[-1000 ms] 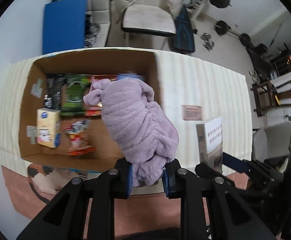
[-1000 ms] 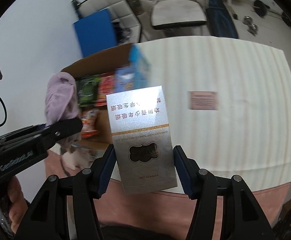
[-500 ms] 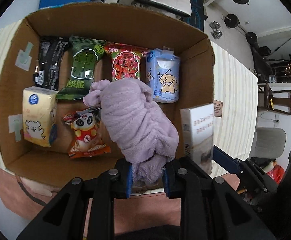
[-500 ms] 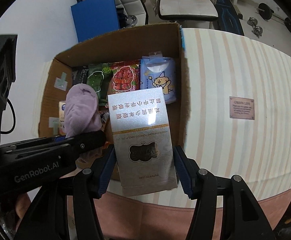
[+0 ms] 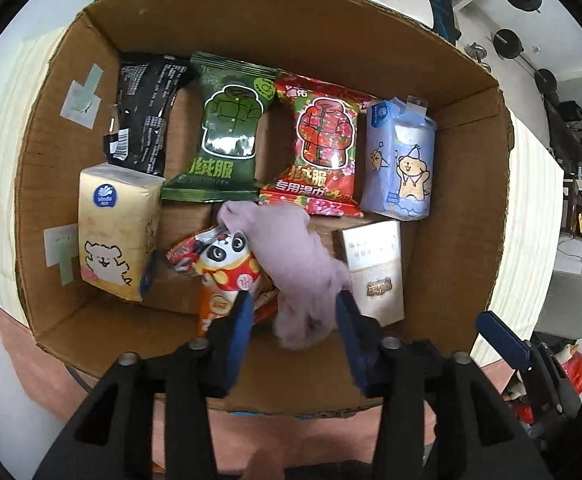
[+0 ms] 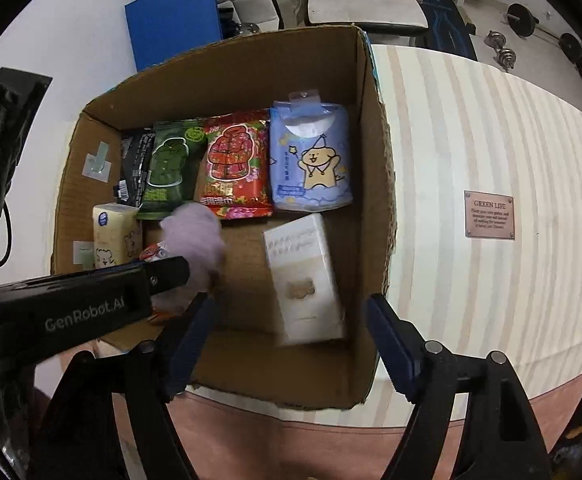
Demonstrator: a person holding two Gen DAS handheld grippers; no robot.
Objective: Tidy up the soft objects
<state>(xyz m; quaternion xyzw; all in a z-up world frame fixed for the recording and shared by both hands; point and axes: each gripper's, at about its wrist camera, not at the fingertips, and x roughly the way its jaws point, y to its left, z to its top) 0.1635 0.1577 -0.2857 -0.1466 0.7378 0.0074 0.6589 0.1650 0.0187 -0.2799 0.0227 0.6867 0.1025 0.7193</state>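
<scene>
A brown cardboard box holds soft packs. A lilac towel lies in the box's near middle, partly over a panda snack pack. My left gripper is open, its blue pads on either side of the towel's near end, no longer pinching it. A white-and-silver carton lies at the box's near right. My right gripper is open just above the carton, apart from it.
The back row holds a black pack, a green pack, a red pack and a blue tissue pack. A yellow tissue pack is at left. The striped table carries a small plaque.
Both grippers moved over the box and opened. The towel dropped from the left gripper into the box and the carton left the right gripper, now lying at the near right.
</scene>
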